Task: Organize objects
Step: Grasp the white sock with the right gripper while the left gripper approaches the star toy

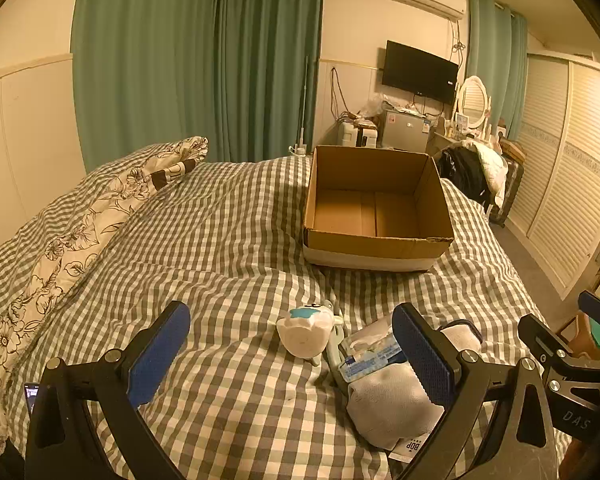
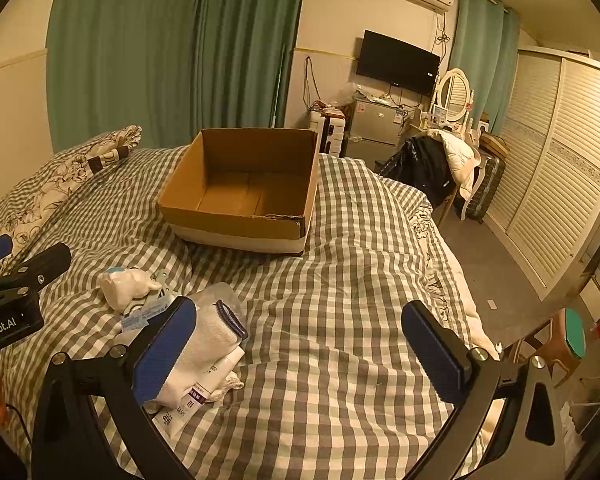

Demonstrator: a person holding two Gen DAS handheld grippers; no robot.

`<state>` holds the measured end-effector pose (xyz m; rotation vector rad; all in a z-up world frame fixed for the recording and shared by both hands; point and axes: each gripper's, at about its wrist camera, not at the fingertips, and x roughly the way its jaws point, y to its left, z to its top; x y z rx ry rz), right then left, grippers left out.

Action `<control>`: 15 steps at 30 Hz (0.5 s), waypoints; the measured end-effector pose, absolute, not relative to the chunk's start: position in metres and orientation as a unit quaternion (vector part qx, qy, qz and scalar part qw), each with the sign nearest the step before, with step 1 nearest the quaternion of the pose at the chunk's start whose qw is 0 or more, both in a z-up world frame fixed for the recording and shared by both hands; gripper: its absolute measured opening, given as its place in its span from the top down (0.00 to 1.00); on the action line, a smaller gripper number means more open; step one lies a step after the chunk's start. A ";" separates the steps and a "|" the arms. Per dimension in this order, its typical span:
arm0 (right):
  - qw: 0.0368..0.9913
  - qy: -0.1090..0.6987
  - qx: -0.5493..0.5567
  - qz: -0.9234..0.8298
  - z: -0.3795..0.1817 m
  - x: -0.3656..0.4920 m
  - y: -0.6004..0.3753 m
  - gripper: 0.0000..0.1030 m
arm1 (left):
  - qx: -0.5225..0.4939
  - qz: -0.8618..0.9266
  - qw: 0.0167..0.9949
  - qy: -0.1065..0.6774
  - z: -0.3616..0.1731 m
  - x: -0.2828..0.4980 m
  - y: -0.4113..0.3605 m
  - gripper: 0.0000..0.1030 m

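An open, empty cardboard box (image 1: 376,236) sits on the checked bed (image 1: 228,248); it also shows in the right wrist view (image 2: 236,220). A small white plush toy (image 1: 305,334) lies in front of my left gripper (image 1: 296,354), which is open and empty. Right of the toy lies a pile: a folded white towel (image 1: 392,404), a plastic packet (image 1: 370,354) and a tube. In the right wrist view the toy (image 2: 124,286), towel (image 2: 212,340) and tube (image 2: 214,378) lie at the left. My right gripper (image 2: 300,354) is open and empty over bare bedding.
A floral pillow (image 1: 72,240) lies along the bed's left side. Green curtains (image 1: 196,60) hang behind. A chair with clothes (image 2: 440,168), a small fridge (image 2: 372,124) and louvred wardrobe doors (image 2: 556,168) stand to the right, beyond the bed's right edge.
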<state>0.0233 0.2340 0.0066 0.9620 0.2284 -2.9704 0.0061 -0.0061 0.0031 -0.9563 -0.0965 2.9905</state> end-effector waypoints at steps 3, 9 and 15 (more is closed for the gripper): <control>0.006 0.073 0.308 -0.949 0.006 0.023 0.234 0.00 | -0.305 0.952 -0.002 -0.030 0.003 0.006 -0.008 0.00; 0.008 0.073 0.309 -0.948 0.006 0.024 0.231 0.00 | -0.304 0.952 -0.003 -0.028 0.002 0.007 -0.008 0.00; 0.009 0.074 0.308 -0.948 0.006 0.024 0.231 0.00 | -0.304 0.952 -0.003 -0.028 0.002 0.007 -0.009 0.00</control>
